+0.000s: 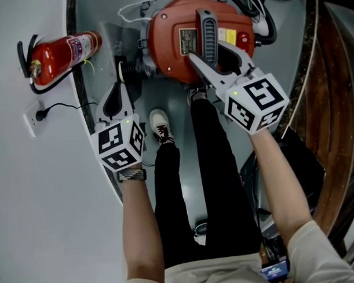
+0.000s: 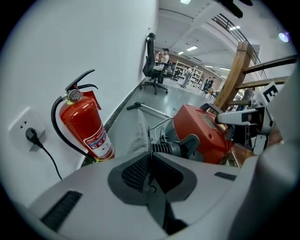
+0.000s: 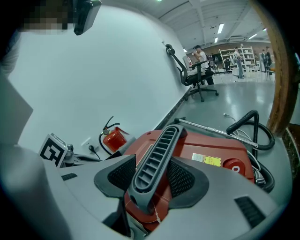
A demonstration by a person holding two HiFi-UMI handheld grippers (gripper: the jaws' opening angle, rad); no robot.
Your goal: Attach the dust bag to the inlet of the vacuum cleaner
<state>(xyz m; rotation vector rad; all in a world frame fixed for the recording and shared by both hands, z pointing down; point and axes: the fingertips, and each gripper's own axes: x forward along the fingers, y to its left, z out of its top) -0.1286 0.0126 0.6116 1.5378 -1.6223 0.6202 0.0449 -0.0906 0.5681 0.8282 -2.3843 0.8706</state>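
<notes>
The right gripper (image 3: 152, 174) clamps the vacuum handle (image 3: 157, 152); the left gripper (image 2: 150, 164) pinches the dust bag (image 2: 137, 133) edge beside the inlet (image 2: 166, 149), near the wall (image 2: 70, 42).

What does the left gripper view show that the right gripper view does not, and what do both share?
Only the left gripper view: the left gripper shut on the thin edge of the grey dust bag, the ribbed inlet just beyond. Only the right gripper view: the right gripper shut on the vacuum's handle, and a black hose. Both: the red vacuum body, fire extinguisher, office chair.
</notes>
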